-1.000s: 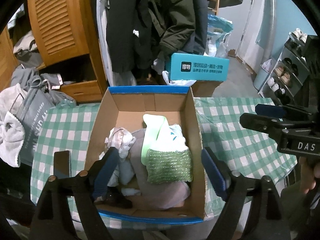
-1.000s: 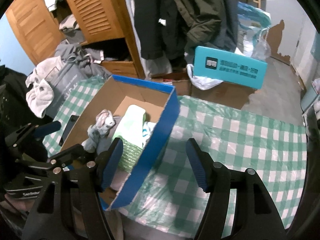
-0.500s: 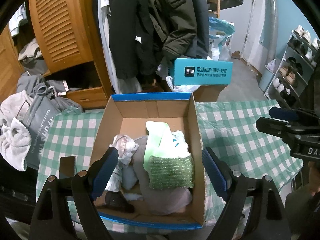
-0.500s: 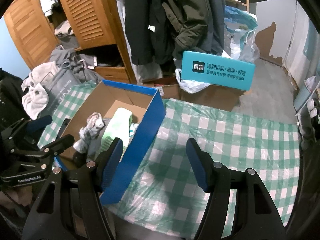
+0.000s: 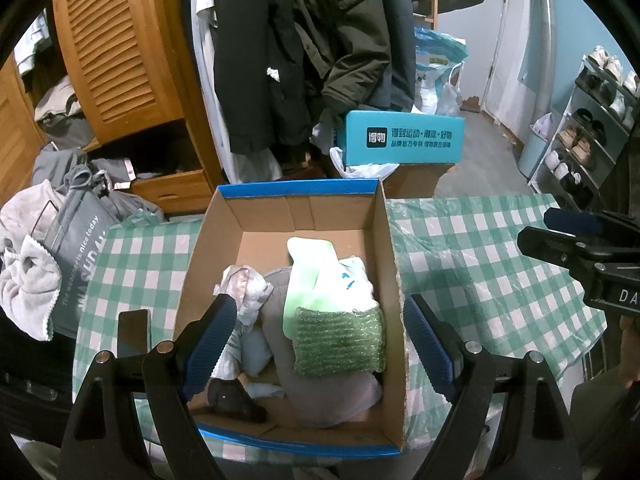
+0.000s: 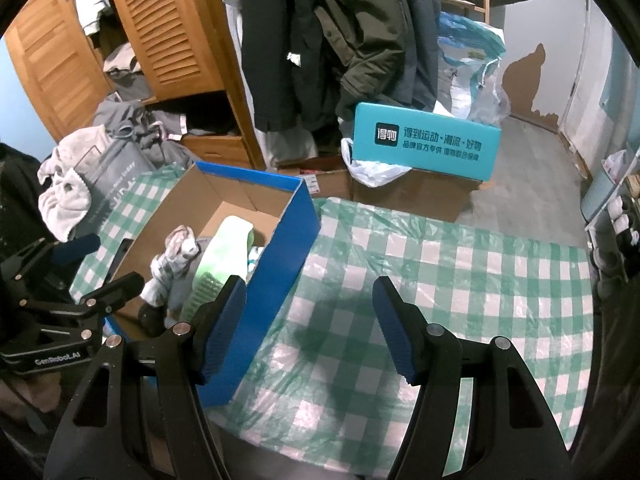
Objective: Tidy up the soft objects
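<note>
The soft things sit in the box (image 5: 298, 216), a cardboard carton with blue outer walls on the checked table (image 5: 480, 264): a green scrubby pad (image 5: 338, 340) on top of a pale green cloth (image 5: 306, 276), a crumpled patterned rag (image 5: 244, 284) at the left, grey fabric (image 5: 328, 392) underneath and a dark item (image 5: 232, 398) in the near corner. They lie piled, not folded or sorted into rows

The left gripper (image 5: 316, 346) hangs over the box with its jaws spread wide and nothing between them. The right gripper (image 6: 310, 330) is likewise spread and empty, above the bare cloth just right of the box's blue wall (image 6: 276, 280)

Judging by this, the gathering looks about finished: no soft item remains on the tabletop in either view, only a phone (image 5: 132, 332) left of the box. What could remain is tidying the pile inside; whether the towel (image 5: 28, 280) and clothes beyond the table count, I cannot tell
</note>
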Tool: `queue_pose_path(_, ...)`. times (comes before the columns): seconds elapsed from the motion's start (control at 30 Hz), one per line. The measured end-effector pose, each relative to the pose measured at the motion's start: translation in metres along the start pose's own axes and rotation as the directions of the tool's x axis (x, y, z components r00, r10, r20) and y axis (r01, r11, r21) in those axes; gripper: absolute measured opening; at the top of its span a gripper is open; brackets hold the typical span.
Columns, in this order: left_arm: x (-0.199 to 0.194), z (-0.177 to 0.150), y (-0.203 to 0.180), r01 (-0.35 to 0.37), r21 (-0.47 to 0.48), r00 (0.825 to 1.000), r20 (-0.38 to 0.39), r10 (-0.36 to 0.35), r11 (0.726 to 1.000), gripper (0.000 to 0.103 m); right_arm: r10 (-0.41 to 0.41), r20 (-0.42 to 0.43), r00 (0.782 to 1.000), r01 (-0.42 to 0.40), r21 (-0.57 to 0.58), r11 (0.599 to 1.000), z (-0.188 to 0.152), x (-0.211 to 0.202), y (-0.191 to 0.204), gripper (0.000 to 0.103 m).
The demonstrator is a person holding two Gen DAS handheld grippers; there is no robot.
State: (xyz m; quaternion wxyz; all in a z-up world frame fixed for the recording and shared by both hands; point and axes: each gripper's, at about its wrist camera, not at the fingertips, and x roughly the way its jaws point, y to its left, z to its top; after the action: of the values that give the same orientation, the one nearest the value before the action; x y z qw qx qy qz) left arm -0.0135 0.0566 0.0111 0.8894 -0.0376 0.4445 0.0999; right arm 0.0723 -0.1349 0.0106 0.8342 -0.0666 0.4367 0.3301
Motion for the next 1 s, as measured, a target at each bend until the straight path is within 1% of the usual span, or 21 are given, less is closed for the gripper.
queue_pose_path(1.0, 0.0026, -0.0034, -0.0045, 0.006, 0.009, 1.000, -0.010, -0.006, 1.000, 0.087, -0.001, -0.001, 1.000, 0.001, 0.001, 1.000, -0.0007, -0.0010, -0.0006, 0.065)
